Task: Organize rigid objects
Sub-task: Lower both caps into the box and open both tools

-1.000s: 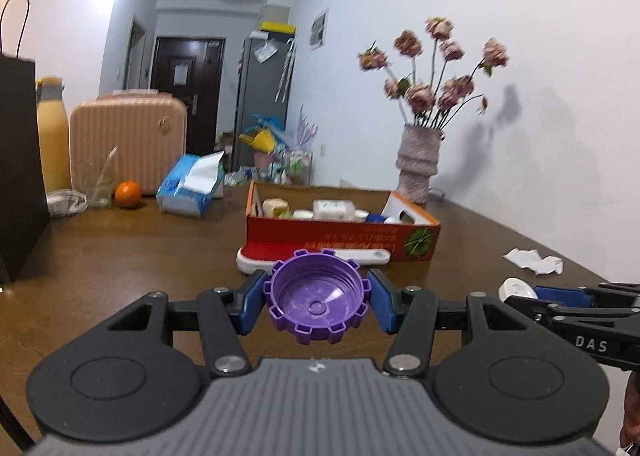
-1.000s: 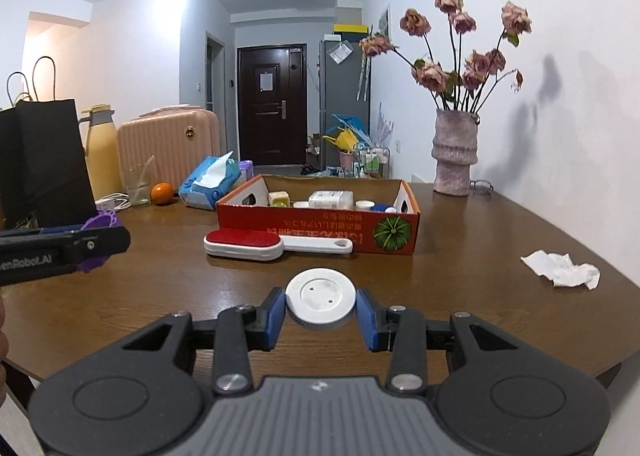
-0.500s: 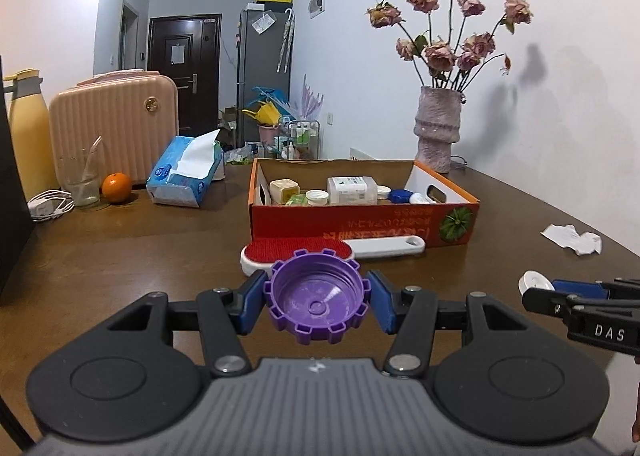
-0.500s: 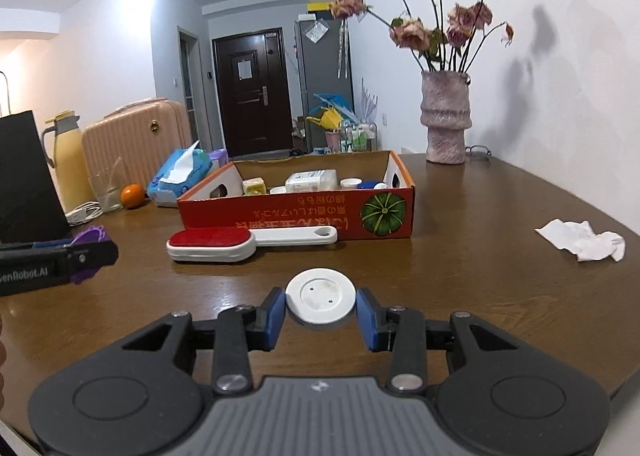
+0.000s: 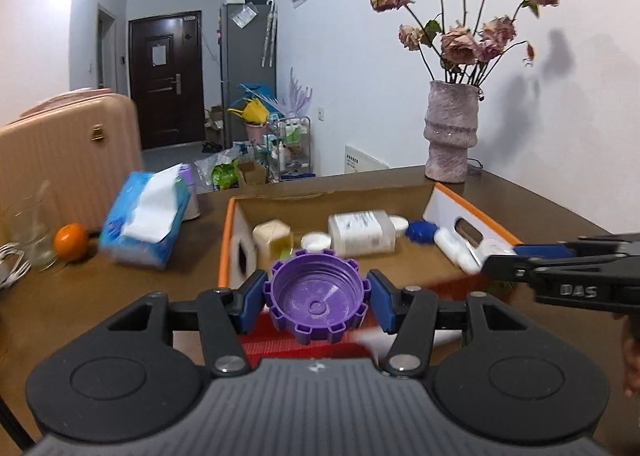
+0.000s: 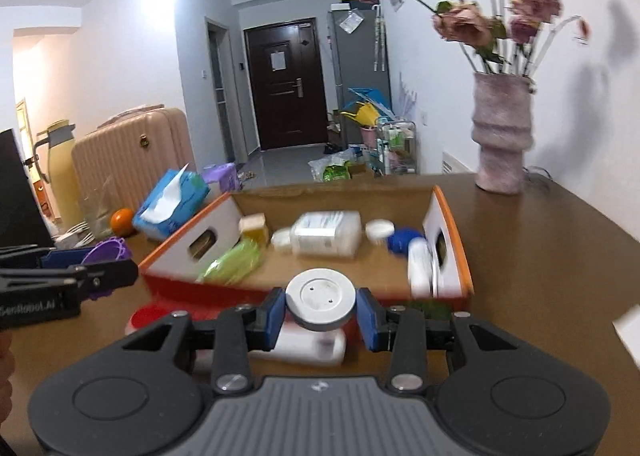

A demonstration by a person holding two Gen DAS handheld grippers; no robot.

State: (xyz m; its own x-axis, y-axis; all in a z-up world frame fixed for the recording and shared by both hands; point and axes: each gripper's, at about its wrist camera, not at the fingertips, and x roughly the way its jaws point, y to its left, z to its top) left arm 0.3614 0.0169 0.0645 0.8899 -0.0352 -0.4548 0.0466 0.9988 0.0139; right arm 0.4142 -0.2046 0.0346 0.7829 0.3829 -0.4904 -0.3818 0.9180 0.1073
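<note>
My left gripper (image 5: 317, 302) is shut on a purple ridged cap (image 5: 318, 298), held just before the near wall of an orange cardboard box (image 5: 230, 240). My right gripper (image 6: 321, 306) is shut on a white round lid (image 6: 321, 300), over the box's near edge (image 6: 456, 224). The box holds a white bottle (image 6: 326, 234), a blue cap (image 6: 402, 241), a small yellow jar (image 6: 254, 228), a green item (image 6: 234, 260) and white lids. A red-and-white lint brush (image 6: 308, 344) lies in front of the box, under both grippers.
A blue tissue pack (image 5: 146, 218), an orange (image 5: 71, 242), a glass and a pink suitcase (image 5: 68, 160) stand at the left. A vase of dried roses (image 5: 451, 132) stands at the back right. A black bag (image 6: 18, 192) is at the far left.
Both grippers have risen and moved forward toward the box with their loads still held; the box now looks much closer and its inside shows from above.
</note>
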